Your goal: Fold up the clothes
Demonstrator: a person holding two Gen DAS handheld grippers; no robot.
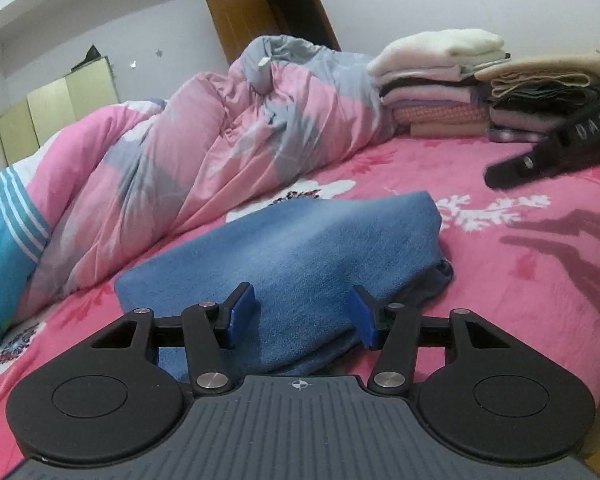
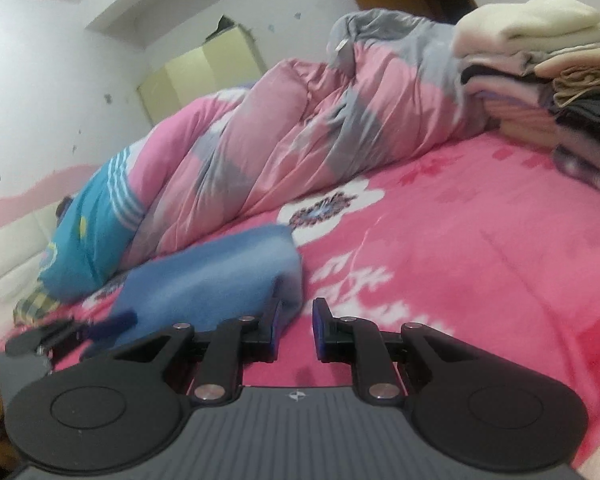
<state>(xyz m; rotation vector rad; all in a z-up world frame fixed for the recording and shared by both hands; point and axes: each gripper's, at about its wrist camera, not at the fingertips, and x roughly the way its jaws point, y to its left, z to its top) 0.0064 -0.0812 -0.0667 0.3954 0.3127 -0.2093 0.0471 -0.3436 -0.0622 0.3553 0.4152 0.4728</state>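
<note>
- Left wrist view: blue garment (image 1: pixel 300 248) lies folded on the pink floral bed (image 1: pixel 500 280), near edge right in front of me, quilt (image 1: pixel 204 140) bunched behind it.
- My left gripper (image 1: pixel 303 312) fingers stand apart, straddling the near fold; pads don't appear to press the cloth, so nothing is gripped.
- My right gripper (image 2: pixel 297 326) fingers sit narrowly parted over bare bed, empty; the garment is just beside the left finger, up and left.
- Two stacks of folded clothes (image 1: pixel 452 88) sit at the far right of the bed, well apart.
- Handling, my read: soft, light, fleecy knit, limp, no fragility. Layers may slide or unfold if I pinch only the top one.
- Best hold: opposite ends of the folded edge, all layers pinched.
</note>
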